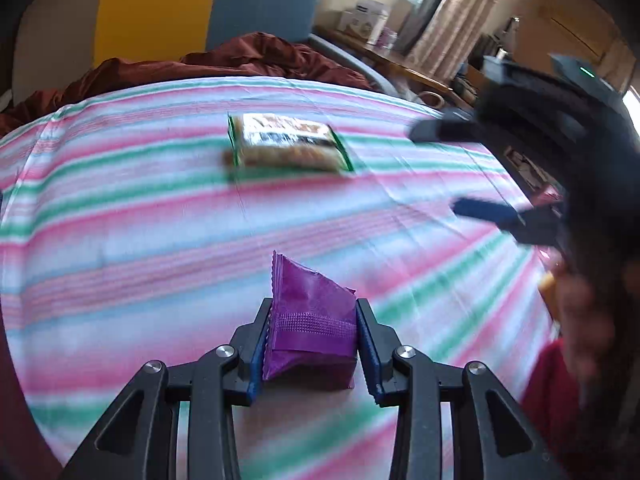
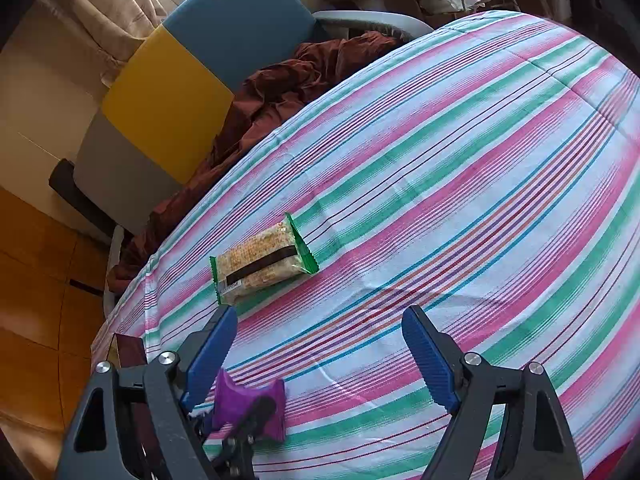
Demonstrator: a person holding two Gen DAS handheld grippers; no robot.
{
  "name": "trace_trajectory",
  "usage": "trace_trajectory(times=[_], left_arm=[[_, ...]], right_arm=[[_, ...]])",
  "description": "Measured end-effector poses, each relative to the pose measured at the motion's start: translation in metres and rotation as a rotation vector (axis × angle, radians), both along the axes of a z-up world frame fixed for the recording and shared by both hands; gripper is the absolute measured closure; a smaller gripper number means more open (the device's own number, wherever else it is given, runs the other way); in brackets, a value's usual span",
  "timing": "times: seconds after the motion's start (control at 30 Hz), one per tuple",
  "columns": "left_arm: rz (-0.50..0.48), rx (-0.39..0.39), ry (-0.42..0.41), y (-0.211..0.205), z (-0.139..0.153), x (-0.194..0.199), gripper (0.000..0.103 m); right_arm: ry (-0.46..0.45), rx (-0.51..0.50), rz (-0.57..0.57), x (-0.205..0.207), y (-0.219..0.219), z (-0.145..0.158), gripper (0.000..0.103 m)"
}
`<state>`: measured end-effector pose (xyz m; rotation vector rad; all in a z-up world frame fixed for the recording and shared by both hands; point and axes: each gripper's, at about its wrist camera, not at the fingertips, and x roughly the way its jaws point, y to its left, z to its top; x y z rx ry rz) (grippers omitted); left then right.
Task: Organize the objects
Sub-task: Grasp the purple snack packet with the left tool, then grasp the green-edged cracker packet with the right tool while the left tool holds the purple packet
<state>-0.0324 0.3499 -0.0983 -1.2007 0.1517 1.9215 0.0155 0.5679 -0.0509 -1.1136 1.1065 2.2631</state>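
My left gripper is pinching the purple packet against the striped tablecloth, near its front edge. My right gripper is hanging spread and empty. The green-edged snack pack is lying mid-cloth, well apart.

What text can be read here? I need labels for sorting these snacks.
None can be read.
Purple packet, held in the left gripper: no print visible.
Green-edged snack pack: white sticker and dark band, print too small.
Boxes on the far shelf: print too blurred.
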Motion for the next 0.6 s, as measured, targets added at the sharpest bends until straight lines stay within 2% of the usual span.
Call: trace_trajectory(times=[0.17, 0.23, 0.4, 0.47, 0.6], left_arm=[[-0.024, 0.028, 0.036, -0.034, 0.001, 0.029, 0.066], [-0.044, 0.031, 0.075, -0.036, 0.0, 0.031, 0.066], [-0.058, 0.067, 0.116, -0.036, -0.006, 0.033, 0.066], [-0.056, 0.084, 0.094, -0.038, -0.006, 0.028, 0.066], [-0.055, 0.113, 0.069, -0.04, -0.008, 0.023, 0.066]], right_arm=[[-0.044, 0.031, 0.05, -0.008, -0.009, -0.005, 0.018], [-0.067, 0.052, 0.086, -0.013, -0.016, -0.008, 0.018], [-0.119, 0.137, 0.207, -0.029, -0.039, -0.011, 0.017], [-0.131, 0.188, 0.273, -0.04, -0.049, -0.009, 0.012], [-0.175, 0.367, 0.443, -0.075, -0.07, -0.001, 0.01]])
